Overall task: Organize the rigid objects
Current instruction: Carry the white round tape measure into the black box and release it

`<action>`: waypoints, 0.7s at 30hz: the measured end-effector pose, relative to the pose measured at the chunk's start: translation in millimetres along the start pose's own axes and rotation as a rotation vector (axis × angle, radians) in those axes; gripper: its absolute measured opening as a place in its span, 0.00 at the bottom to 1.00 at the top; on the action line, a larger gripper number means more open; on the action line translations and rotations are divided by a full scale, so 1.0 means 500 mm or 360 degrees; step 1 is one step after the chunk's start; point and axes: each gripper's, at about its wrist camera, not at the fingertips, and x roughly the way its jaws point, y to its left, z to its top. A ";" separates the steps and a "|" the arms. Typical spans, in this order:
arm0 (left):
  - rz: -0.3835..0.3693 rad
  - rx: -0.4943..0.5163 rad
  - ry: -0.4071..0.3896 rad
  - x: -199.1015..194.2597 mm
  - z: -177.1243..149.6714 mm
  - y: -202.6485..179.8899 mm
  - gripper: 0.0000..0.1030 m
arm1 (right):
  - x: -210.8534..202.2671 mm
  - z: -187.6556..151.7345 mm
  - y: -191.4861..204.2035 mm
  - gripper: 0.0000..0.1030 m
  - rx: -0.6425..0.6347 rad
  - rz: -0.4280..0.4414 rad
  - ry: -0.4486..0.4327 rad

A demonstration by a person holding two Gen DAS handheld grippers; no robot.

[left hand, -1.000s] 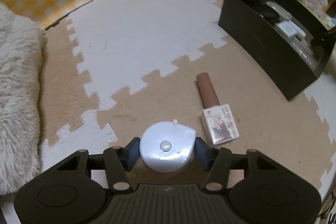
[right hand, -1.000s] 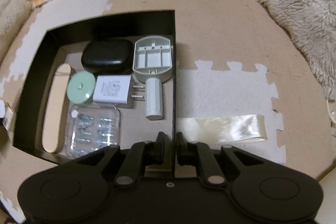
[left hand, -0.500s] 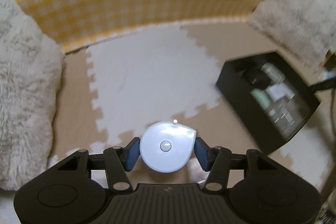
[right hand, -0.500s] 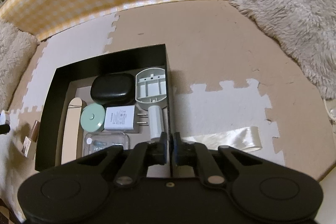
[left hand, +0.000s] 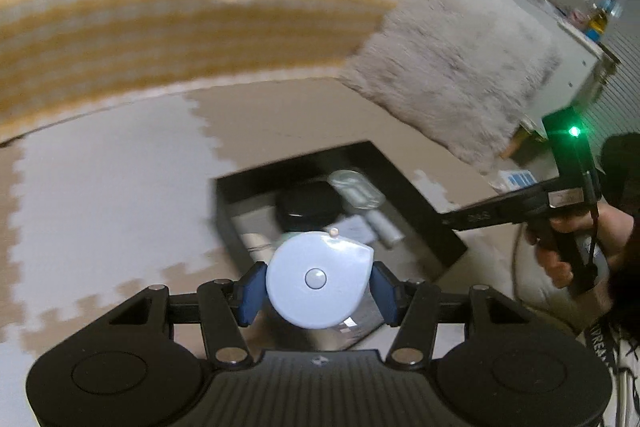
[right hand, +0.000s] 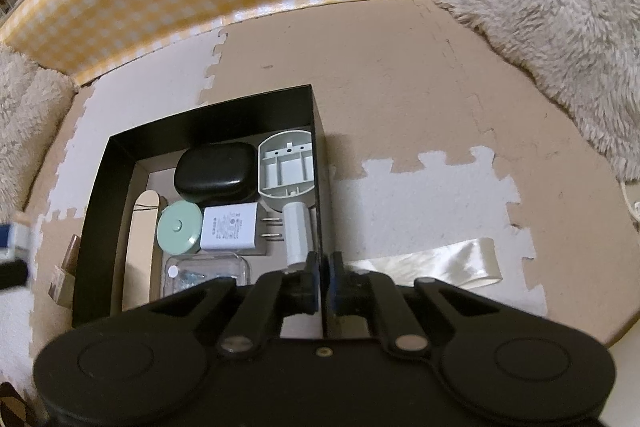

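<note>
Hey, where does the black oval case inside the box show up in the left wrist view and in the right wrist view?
Left wrist: the black oval case sits just right of centre, inside the black box, above the held white disc.
Right wrist: it lies centre-left, at the box's far end.
Shared landmark: the grey plastic shell right beside it.

Left gripper point(left hand: 317, 291): black ribbed body, blue pads point(left hand: 251, 293), silver screws; right gripper point(right hand: 324, 279): black linkages, silver screws; bare-skinned hand point(left hand: 576, 247), dark sleeve, green light.
</note>
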 end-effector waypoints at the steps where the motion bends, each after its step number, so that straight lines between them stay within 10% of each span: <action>1: -0.0009 0.0012 0.0023 0.021 0.005 -0.014 0.55 | 0.000 0.000 -0.001 0.06 0.0008 0.0003 -0.0003; 21: -0.0106 0.0082 0.0260 0.261 0.024 -0.141 0.55 | 0.007 0.003 -0.017 0.08 0.0128 0.0048 0.0014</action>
